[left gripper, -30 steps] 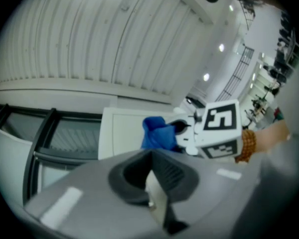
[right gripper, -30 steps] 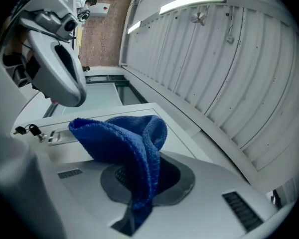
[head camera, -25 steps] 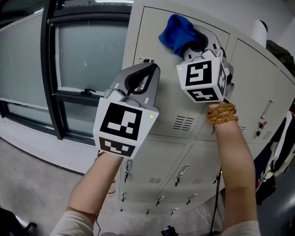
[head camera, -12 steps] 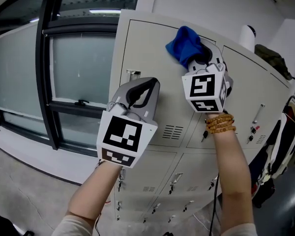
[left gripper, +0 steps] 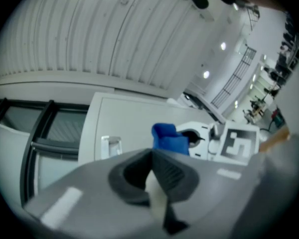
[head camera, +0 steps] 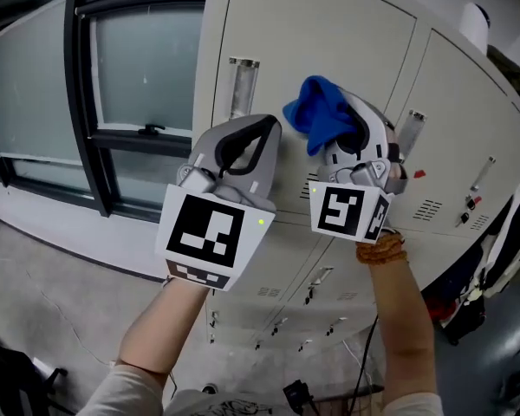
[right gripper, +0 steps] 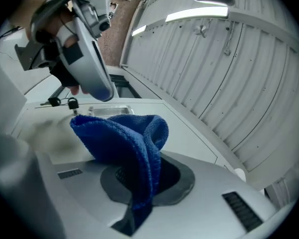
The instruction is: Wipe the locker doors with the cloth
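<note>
The beige locker doors [head camera: 329,42] fill the head view. A blue cloth [head camera: 322,121] is bunched in my right gripper [head camera: 345,133], which is shut on it and holds it up against the upper left door, beside a door handle [head camera: 409,130]. In the right gripper view the cloth [right gripper: 124,138] folds over the jaws and hides their tips. My left gripper [head camera: 258,130] hovers just left of the cloth, shut with nothing in it, its fingertips [left gripper: 152,158] pressed together. From the left gripper view the cloth [left gripper: 168,139] and the right gripper's marker cube [left gripper: 237,143] sit ahead on the door [left gripper: 129,121].
A window [head camera: 139,68] with a black frame [head camera: 76,85] stands left of the lockers. Smaller lower lockers carry keys [head camera: 316,282]. Dark clothing [head camera: 494,258] hangs at the right edge. Cables [head camera: 299,397] lie on the floor below.
My right gripper has carried the cloth down the door, from near its top to its middle. The left gripper stays beside it, still shut.
</note>
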The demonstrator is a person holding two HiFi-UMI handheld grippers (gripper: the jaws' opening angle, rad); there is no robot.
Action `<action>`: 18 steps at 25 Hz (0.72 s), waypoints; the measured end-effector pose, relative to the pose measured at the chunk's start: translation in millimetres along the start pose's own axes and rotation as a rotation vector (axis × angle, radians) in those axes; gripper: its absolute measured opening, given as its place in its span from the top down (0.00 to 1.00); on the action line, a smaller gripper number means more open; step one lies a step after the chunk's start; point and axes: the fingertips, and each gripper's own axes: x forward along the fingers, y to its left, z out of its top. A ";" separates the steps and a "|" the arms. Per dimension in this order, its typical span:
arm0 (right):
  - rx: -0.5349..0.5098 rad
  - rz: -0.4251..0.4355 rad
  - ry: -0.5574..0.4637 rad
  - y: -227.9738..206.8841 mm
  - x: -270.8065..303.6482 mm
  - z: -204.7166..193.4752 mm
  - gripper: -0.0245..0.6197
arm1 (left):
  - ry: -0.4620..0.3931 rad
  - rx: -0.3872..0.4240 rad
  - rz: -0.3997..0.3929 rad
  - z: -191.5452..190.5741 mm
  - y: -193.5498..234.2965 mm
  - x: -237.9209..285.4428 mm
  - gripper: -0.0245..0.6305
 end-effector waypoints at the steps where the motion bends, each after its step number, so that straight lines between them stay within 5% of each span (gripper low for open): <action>1: 0.000 0.005 -0.003 10.5 -6.9 -2.6 0.92 | 0.011 -0.005 0.000 -5.5 -2.6 -3.0 0.96; 12: -0.050 0.127 -0.007 124.5 -74.1 -27.1 0.92 | 0.076 -0.098 0.022 -51.6 -21.7 -16.1 0.96; 18: -0.084 0.156 0.018 136.3 -96.1 -51.1 0.92 | 0.083 -0.125 0.007 -58.3 -33.7 -10.6 0.96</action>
